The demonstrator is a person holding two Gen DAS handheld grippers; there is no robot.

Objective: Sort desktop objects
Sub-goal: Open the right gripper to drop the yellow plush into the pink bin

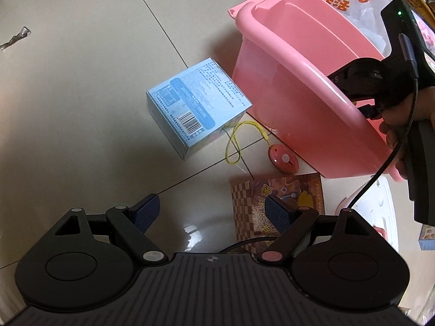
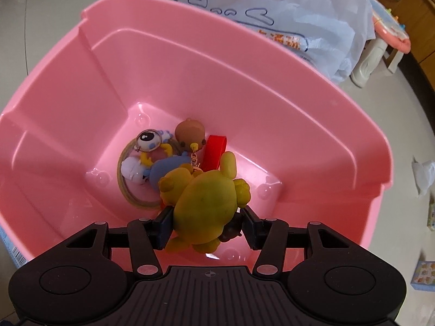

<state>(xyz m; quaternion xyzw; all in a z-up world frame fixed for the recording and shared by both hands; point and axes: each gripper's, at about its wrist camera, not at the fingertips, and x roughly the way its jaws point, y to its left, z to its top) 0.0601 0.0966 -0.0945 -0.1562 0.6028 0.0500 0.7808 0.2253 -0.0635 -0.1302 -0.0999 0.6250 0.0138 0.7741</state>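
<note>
- Our right gripper (image 2: 206, 224) hangs inside the pink bin (image 2: 81, 125), jaws closed narrowly on a yellow-green rubber toy (image 2: 206, 203), which sits between the pads and above the bin floor.
- Ahead of those jaws, on the bin floor, lies a small heap: a brown bear charm (image 2: 189, 134), an eyeball keyring (image 2: 148, 138), a blue-grey soft figure (image 2: 165, 172), a white figure (image 2: 132, 174) and a red strap (image 2: 214, 149). So part of the sorting already sits where we would expect it.
- Our left gripper (image 1: 214, 214) hovers with jaws wide and nothing between them.
- Ahead of the left jaws, outside the bin, a light blue box (image 1: 194, 106) stands on the tiled surface, just beside the bin's near wall.
- Between that box and the left jaws lie a pink oval charm (image 1: 282, 160) on a yellow cord (image 1: 239, 141), and a patterned card pack (image 1: 277, 206) partly under the right-hand pad.
- Our judgement: the job is partway. The toy in the right jaws looks close to joining the heap, while the box, charm and card pack remain outside, if they belong in this bin.
- A white plastic bag (image 2: 285, 21) sits beyond the bin; we cannot tell its role.
</note>
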